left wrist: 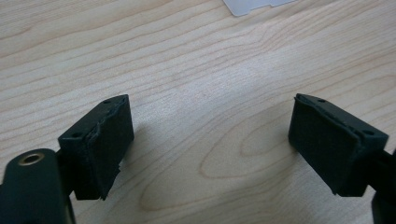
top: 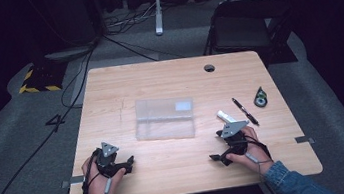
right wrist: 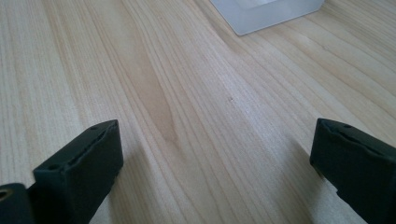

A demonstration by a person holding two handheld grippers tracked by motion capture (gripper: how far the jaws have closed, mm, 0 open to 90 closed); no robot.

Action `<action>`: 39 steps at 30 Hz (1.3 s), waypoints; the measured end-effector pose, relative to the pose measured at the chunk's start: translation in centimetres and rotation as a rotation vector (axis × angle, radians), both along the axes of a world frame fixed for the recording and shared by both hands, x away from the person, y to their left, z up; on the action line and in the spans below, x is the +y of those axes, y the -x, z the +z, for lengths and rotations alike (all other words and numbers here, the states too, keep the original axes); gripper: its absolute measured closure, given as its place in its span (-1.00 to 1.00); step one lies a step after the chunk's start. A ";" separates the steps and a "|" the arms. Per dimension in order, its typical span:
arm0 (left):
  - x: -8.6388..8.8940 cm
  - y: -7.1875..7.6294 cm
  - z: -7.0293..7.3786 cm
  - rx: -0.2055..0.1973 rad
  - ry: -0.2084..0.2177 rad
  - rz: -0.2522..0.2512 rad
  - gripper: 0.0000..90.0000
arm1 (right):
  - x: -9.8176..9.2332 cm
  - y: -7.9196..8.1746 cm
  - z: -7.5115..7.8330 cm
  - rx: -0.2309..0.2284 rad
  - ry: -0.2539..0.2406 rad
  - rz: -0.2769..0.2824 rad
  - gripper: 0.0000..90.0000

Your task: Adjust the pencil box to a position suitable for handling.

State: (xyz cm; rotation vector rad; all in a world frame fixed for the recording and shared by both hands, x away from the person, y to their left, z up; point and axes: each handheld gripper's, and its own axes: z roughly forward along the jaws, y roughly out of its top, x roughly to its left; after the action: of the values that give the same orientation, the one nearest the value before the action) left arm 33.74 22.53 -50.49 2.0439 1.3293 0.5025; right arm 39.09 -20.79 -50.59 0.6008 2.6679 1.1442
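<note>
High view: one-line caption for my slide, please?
Both grippers, left and right, rest open on the table before a clear box; pen at right.

Your high view has a well-lit table (top: 168, 82) in a dark room; from nine through twelve to three o'clock the surroundings sink to near black. The picture is soft and grainy. In your gripper views the wood grain is sharp mid-frame, with a pale sheen toward twelve o'clock. Each near jaw is slightly blurred and casts a soft shadow beside it.
</note>
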 end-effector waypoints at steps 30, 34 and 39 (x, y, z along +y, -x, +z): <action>-1.7 -3.0 4.6 -0.101 0.087 0.065 -0.48 | -1.4 2.8 1.2 0.023 -0.056 -0.076 -0.42; -2.2 -4.2 5.0 -0.096 0.104 0.063 -0.46 | -2.3 3.2 1.3 0.036 -0.048 -0.108 -0.41; -2.8 -5.8 4.8 -0.079 0.100 0.060 -0.45 | -3.3 3.7 1.4 0.027 -0.045 -0.141 -0.41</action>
State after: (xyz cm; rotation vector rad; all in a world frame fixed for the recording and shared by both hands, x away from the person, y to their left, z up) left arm 39.55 19.75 -45.68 1.8893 1.3446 0.5265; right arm 35.37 -24.14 -49.17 0.8033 2.5800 1.1668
